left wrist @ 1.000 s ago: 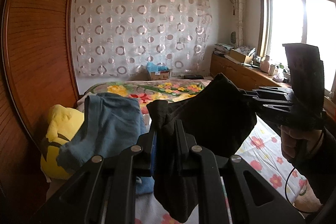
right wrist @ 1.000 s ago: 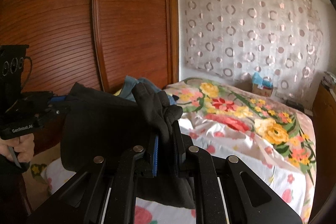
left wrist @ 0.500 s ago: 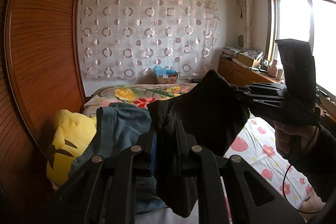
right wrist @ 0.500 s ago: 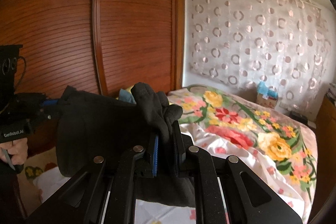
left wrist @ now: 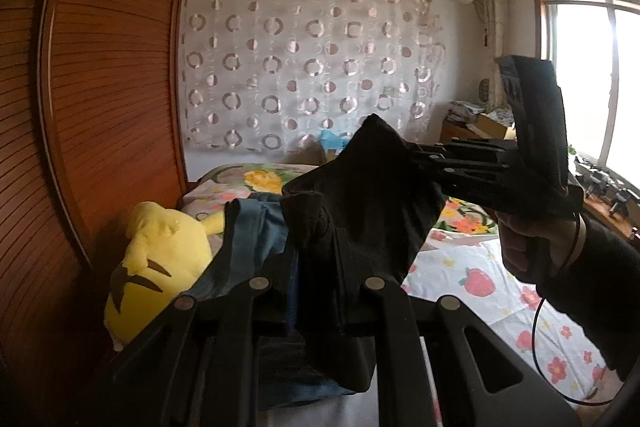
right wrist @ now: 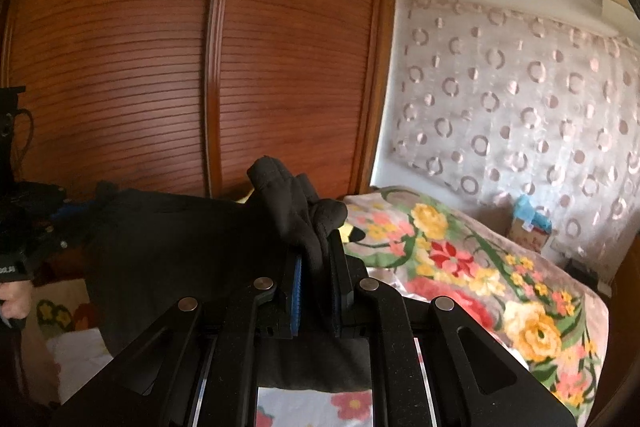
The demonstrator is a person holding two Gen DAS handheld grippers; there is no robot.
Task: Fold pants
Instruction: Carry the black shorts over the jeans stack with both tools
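Observation:
The black pants (left wrist: pixel 372 203) hang in the air between both grippers, stretched above the bed. My left gripper (left wrist: pixel 314 259) is shut on a bunched black edge. My right gripper (right wrist: pixel 316 259) is shut on another bunched edge of the pants (right wrist: pixel 180 247). In the left wrist view the right gripper (left wrist: pixel 416 157) comes in from the right, pinching the cloth. In the right wrist view the left gripper (right wrist: pixel 60 219) shows at the far left, holding the other end. The lower part of the pants is hidden behind the gripper bodies.
A floral bedspread (right wrist: pixel 500 279) covers the bed (left wrist: pixel 480 291). A yellow plush toy (left wrist: pixel 160 263) and a blue garment (left wrist: pixel 256 239) lie by the wooden wardrobe (right wrist: pixel 200 67). A patterned curtain (left wrist: pixel 304 67) hangs behind; a window (left wrist: pixel 592 83) is at right.
Both grippers have risen with the pants; the bed sits lower in both views and more wardrobe and ceiling show. The grips are unchanged.

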